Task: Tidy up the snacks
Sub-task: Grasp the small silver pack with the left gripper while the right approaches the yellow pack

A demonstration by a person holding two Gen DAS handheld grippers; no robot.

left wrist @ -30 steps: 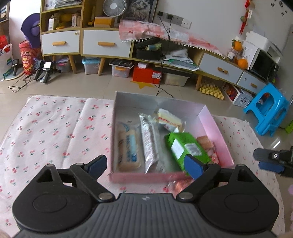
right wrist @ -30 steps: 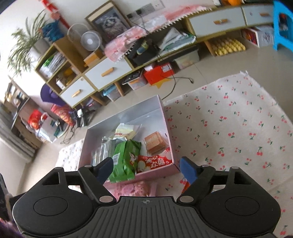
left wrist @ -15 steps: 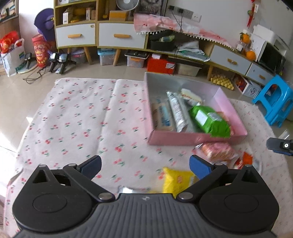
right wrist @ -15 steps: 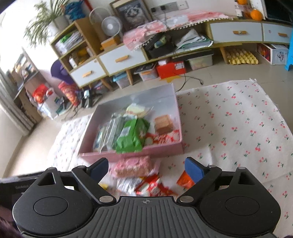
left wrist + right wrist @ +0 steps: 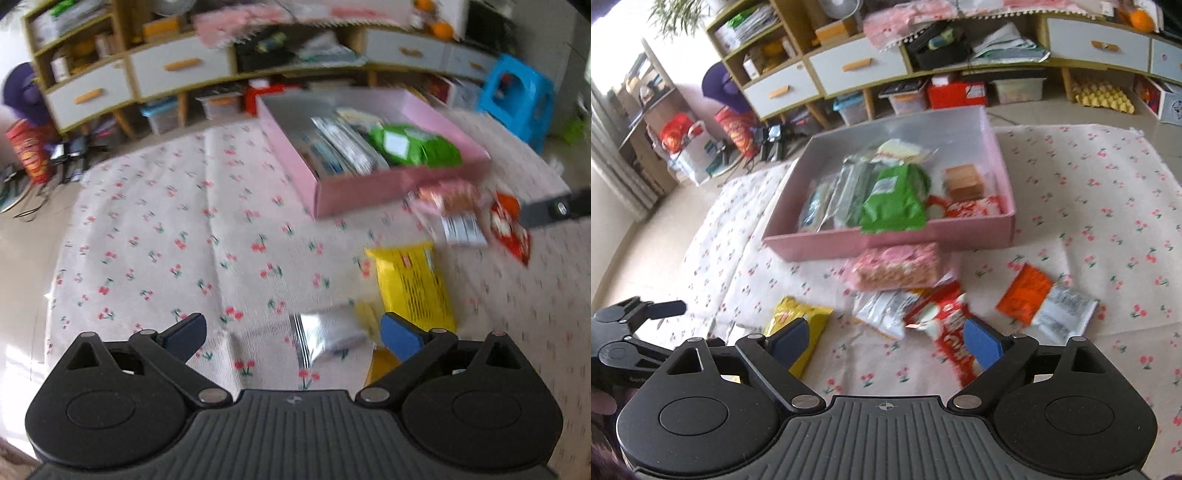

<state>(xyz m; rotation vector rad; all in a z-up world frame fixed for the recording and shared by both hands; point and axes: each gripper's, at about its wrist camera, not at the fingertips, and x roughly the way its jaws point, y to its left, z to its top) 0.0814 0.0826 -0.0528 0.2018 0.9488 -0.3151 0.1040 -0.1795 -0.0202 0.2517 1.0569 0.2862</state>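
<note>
Snacks: one pink box (image 5: 849,245), one green packet (image 5: 892,201)

pink cardboard box (image 5: 897,242): matt
cherry-print cloth (image 5: 155,229): soft, creased
silver foil packet (image 5: 327,332): glossy
yellow plastic packet (image 5: 413,286): shiny

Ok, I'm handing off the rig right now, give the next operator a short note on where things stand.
Left gripper: nothing gripped, jaws closing, a silver packet between them.
Right gripper: open, empty.
Done: pink box holds the green bag and several other packs.
Left on the cherry-print cloth: yellow pack, pink biscuit pack, red-and-white bag, orange sachet, silver packets.
</note>
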